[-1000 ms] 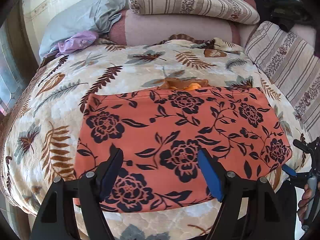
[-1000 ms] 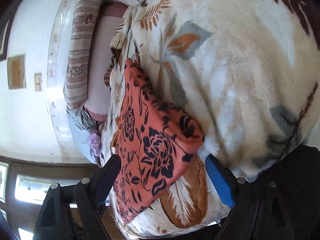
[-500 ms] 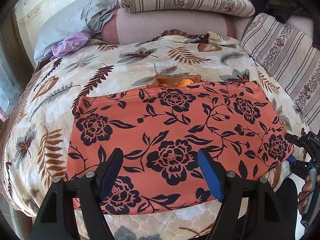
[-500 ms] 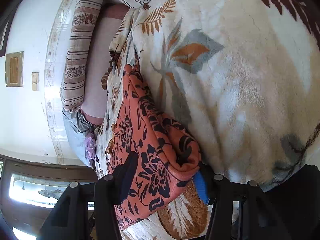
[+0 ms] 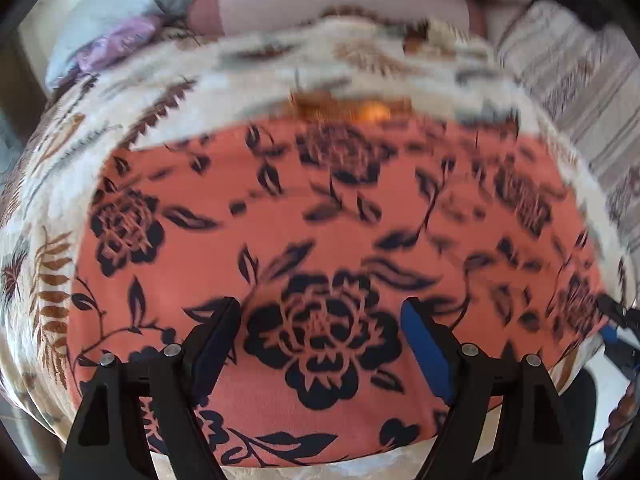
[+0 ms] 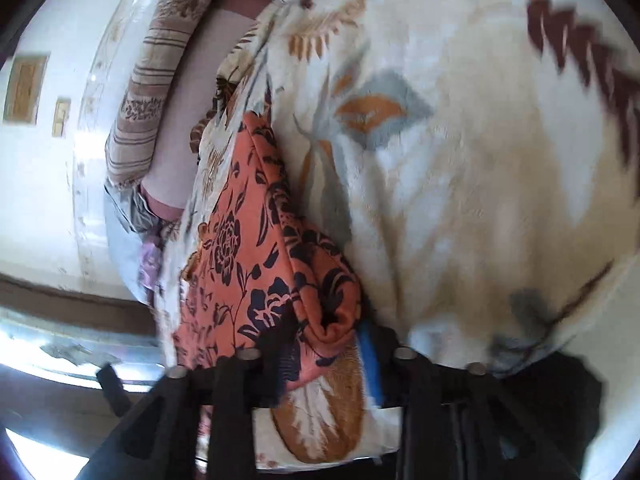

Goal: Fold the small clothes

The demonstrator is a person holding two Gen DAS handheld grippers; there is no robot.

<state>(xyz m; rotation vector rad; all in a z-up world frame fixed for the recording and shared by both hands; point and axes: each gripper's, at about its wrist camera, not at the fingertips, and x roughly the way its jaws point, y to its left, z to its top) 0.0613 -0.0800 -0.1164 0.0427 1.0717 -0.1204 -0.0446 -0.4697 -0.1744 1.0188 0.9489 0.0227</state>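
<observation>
On the bed: the orange floral garment [image 5: 320, 216] lay spread flat on the leaf-print blanket [image 5: 60, 208], its near edge by the blanket's front edge.
Left claw: the left claw [image 5: 320, 336] had come lower and nearer the garment than a second before; its jaws had just been opening a little and stood spread over the near edge, pinching nothing.
Right claw: the right claw [image 6: 324, 344] had just narrowed, then eased slightly; the garment's right corner [image 6: 328, 312] now sat bunched and lifted between its jaws, apparently pinched.
Meaning: one corner seemed secured, so the left still needed its grip before a fold could begin.
Around the garment: striped pillows [image 5: 572, 92] beyond its far edge, a lilac cloth [image 5: 116, 40] at far left.
Obstacles: a small orange item [image 5: 360, 110] touching the garment's far edge might catch the fold.
</observation>
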